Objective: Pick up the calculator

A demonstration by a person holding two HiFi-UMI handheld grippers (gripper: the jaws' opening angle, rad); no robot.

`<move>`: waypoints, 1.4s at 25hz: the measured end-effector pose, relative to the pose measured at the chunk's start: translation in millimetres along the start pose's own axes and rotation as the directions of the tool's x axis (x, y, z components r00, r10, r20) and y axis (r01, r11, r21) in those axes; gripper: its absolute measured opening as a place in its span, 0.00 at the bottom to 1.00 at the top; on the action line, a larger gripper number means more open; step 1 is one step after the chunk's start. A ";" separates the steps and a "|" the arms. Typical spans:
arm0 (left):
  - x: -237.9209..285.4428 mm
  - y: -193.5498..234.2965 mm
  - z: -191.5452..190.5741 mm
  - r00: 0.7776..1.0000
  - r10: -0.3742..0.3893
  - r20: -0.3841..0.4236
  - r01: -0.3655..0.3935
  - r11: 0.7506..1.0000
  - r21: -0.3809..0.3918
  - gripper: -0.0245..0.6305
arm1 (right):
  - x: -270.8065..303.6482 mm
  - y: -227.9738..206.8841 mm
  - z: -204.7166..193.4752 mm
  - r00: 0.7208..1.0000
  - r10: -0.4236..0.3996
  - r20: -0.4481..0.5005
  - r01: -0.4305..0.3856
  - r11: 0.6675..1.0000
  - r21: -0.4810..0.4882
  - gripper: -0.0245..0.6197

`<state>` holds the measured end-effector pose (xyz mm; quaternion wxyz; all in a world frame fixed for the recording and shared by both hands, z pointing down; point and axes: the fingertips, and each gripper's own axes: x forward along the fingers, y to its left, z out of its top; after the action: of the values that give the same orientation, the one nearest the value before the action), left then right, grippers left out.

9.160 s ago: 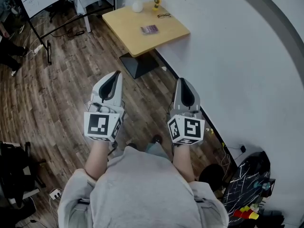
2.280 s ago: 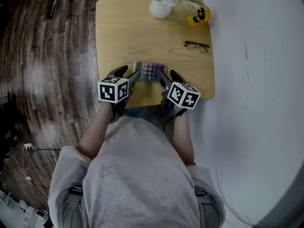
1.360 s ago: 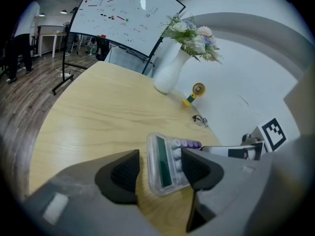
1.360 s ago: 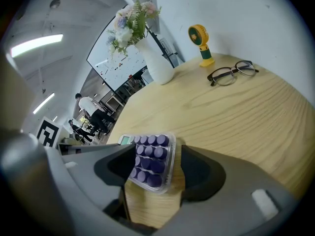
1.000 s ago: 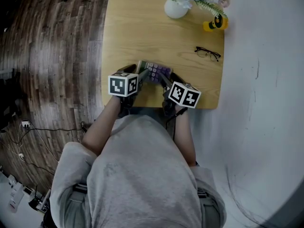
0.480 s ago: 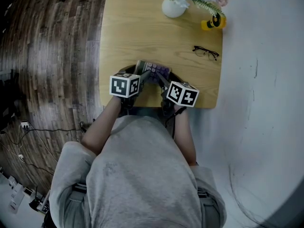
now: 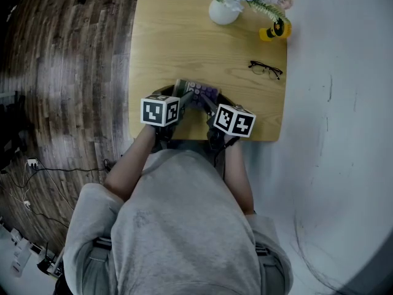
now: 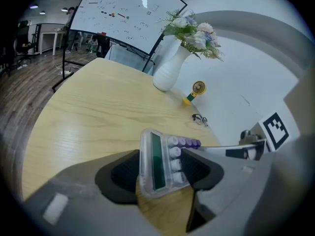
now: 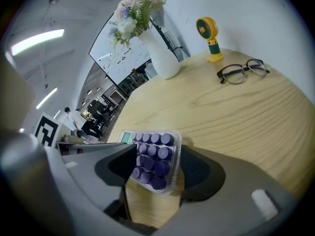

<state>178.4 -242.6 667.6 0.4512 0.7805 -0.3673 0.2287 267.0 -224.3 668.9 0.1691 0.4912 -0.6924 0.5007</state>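
The calculator [image 7: 198, 92] has purple keys and a clear case, and it lies near the front edge of the wooden table [image 7: 184, 35]. My left gripper [image 7: 178, 97] is shut on its display end [image 8: 160, 161]. On the keypad end [image 9: 153, 161] my right gripper [image 7: 212, 100] is shut from the other side. In both gripper views the calculator sits tilted between the dark pads [image 8: 120, 173], with wood showing beneath it. The marker cubes hide its near part in the head view.
A white vase of flowers [image 7: 222, 11] stands at the table's far edge, with a small yellow fan [image 7: 273, 29] to its right. Black glasses [image 7: 265, 69] lie right of the calculator. A white wall runs along the right; dark wooden floor [image 7: 73, 72] lies left.
Since the earliest frame the person has walked up to the table, and both grippers have closed on the calculator. Over the last second almost nothing has moved.
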 end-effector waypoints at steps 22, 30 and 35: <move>-60.4 -1.6 65.1 0.981 0.004 0.195 -0.026 0.994 0.108 0.44 | -23.5 73.8 72.8 0.961 0.017 0.277 0.047 0.974 -0.223 0.44; -97.4 -6.7 96.5 0.958 -0.020 0.287 -0.031 0.985 0.170 0.44 | -42.1 113.4 98.4 0.927 0.049 0.372 0.068 0.953 -0.295 0.44; -120.9 -10.4 112.9 0.941 -0.031 0.336 -0.047 0.974 0.222 0.44 | -53.5 136.2 109.0 0.903 0.071 0.424 0.075 0.945 -0.317 0.44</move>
<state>113.8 -293.4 523.6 0.2887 0.8530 -0.4136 0.1341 204.1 -288.5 510.2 0.0917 0.5552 -0.7851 0.2587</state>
